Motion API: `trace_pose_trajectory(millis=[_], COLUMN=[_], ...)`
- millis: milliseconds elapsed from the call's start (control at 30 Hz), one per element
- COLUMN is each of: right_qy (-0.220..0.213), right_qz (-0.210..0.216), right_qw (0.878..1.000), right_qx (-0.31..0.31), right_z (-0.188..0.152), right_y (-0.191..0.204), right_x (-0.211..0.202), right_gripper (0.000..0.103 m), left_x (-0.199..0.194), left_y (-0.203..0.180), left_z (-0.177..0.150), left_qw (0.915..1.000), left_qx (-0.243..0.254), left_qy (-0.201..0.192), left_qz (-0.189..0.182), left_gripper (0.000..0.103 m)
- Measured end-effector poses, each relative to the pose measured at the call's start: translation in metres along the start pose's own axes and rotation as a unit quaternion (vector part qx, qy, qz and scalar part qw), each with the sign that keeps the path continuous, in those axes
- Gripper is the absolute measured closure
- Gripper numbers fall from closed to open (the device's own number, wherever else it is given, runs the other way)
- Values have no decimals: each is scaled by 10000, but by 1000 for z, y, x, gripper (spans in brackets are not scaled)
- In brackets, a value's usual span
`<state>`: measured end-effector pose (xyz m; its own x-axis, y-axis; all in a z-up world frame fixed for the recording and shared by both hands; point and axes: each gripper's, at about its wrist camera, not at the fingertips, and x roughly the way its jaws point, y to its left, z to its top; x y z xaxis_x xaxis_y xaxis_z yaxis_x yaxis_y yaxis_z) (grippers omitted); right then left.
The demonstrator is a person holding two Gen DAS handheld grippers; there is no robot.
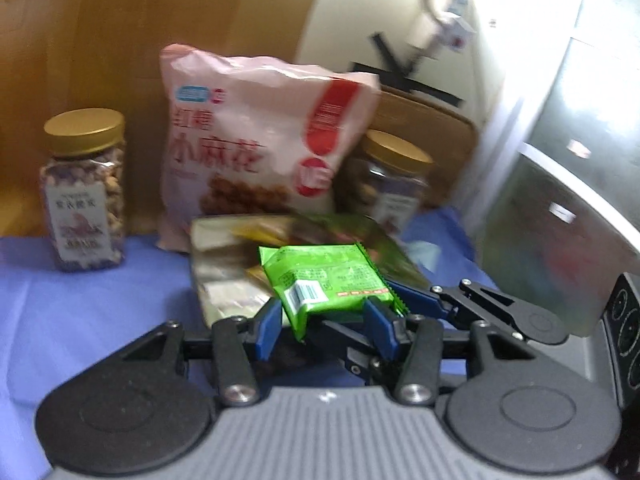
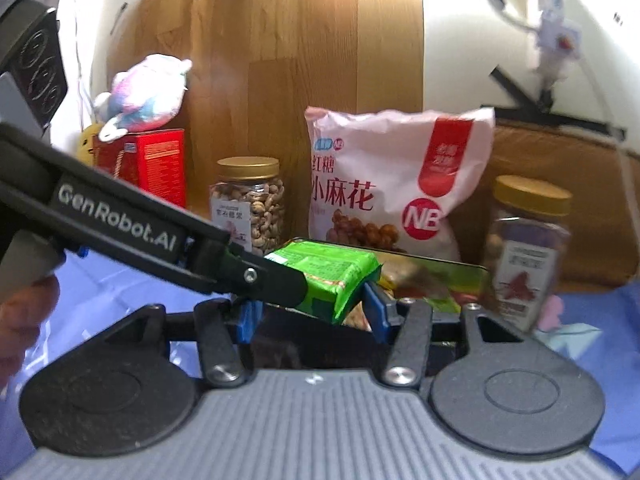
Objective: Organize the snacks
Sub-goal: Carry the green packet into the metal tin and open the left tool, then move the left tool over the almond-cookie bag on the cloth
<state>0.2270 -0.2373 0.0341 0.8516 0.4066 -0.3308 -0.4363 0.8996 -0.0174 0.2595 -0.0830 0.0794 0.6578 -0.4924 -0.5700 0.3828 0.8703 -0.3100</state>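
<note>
A small green snack packet (image 1: 326, 280) sits between the blue pads of my left gripper (image 1: 322, 322), which is shut on it. My right gripper (image 1: 404, 300) reaches in from the right and touches the packet's right edge. In the right wrist view the green packet (image 2: 336, 276) lies between the pads of my right gripper (image 2: 312, 312), and the left gripper's black arm (image 2: 160, 240) crosses from the left onto it. Whether the right jaws press the packet is unclear. Under the packet lies a flat foil snack bag (image 1: 224, 264). A pink snack bag (image 1: 256, 140) stands behind.
Two gold-lidded nut jars (image 1: 86, 192) (image 1: 392, 184) flank the pink bag on the blue cloth (image 1: 80, 312). A wooden board (image 2: 300, 80) stands behind. A red box (image 2: 148, 164) with a plush toy (image 2: 144, 92) is at far left. A brown cushion (image 2: 568, 200) sits at right.
</note>
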Motion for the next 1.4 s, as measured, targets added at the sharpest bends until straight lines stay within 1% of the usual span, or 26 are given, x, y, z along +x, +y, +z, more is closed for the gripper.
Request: trace_pose_trajectory(millis=[133, 167, 233, 333, 433, 500, 600, 667, 733, 800, 833, 967, 1033, 1100, 1133, 1200, 1233, 1300, 1333, 1367, 1400], right_qy=[208, 186, 164, 42, -56, -19, 172, 425, 639, 811, 884, 1267, 1236, 1223, 1231, 1192, 1172, 1149, 1147, 1111, 1094], right_qz=[-89, -126, -114, -54, -29, 45, 269, 489, 643, 679, 681, 738, 639, 583, 568, 449, 415, 389, 415, 395, 384], right_qw=[9997, 9997, 9998, 10000, 9999, 9998, 9982, 9952, 9921, 9903, 9899, 9869, 9893, 9907, 9908, 9912, 9915, 9923, 9924, 9930, 9932], right_qx=[-39, -22, 59, 66, 86, 209, 508, 734, 871, 897, 875, 670, 429, 88, -52, -359, -380, -249, -171, -95, -42], right_z=[-3, -5, -6, -9, -14, -19, -33, -47, -61, -72, -77, -91, -93, -94, -96, -98, -98, -99, -99, -101, -103], right_y=[5, 5, 5, 9, 13, 14, 18, 24, 32, 42, 46, 65, 75, 88, 92, 102, 102, 97, 94, 91, 88], right_x=[39, 43, 45, 31, 7, -8, -29, -41, -51, -59, -62, -64, -67, -68, -67, -69, -71, -75, -77, -80, -83], right_gripper=[42, 41, 41, 39, 39, 39, 38, 38, 38, 37, 37, 27, 25, 24, 24, 25, 26, 37, 39, 47, 52], left_x=[30, 34, 34, 19, -2, -19, -44, -58, -67, -72, -73, -73, -67, -69, -69, -70, -70, -69, -67, -67, -66], left_y=[21, 24, 28, 27, 21, 18, 19, 21, 26, 31, 33, 36, 32, 23, 18, 9, 3, -9, -16, -23, -31], left_z=[9, 8, 5, 0, -7, -15, -38, -58, -75, -93, -100, -126, -136, -143, -144, -147, -148, -151, -153, -156, -158], left_qw=[9993, 9991, 9992, 9997, 9999, 9997, 9995, 9994, 9990, 9980, 9972, 9943, 9926, 9950, 9950, 9945, 9944, 9924, 9916, 9920, 9920], left_qx=[-134, -153, -221, -192, -160, -180, -205, -249, -335, -476, -549, -686, -684, -512, -474, -440, -360, -246, -185, -60, 93], left_qy=[152, 181, 156, 64, -50, -88, -41, 40, 168, 358, 449, 775, 958, 837, 851, 851, 858, 957, 984, 960, 960], left_qz=[309, 360, 290, 115, -42, -143, -233, -244, -230, -218, -231, -273, -287, -181, -223, -417, -500, -735, -817, -812, -813], left_gripper=[56, 54, 54, 54, 54, 54, 54, 54, 54, 54, 54, 54, 54, 53, 52, 52, 53, 56, 56, 56, 56])
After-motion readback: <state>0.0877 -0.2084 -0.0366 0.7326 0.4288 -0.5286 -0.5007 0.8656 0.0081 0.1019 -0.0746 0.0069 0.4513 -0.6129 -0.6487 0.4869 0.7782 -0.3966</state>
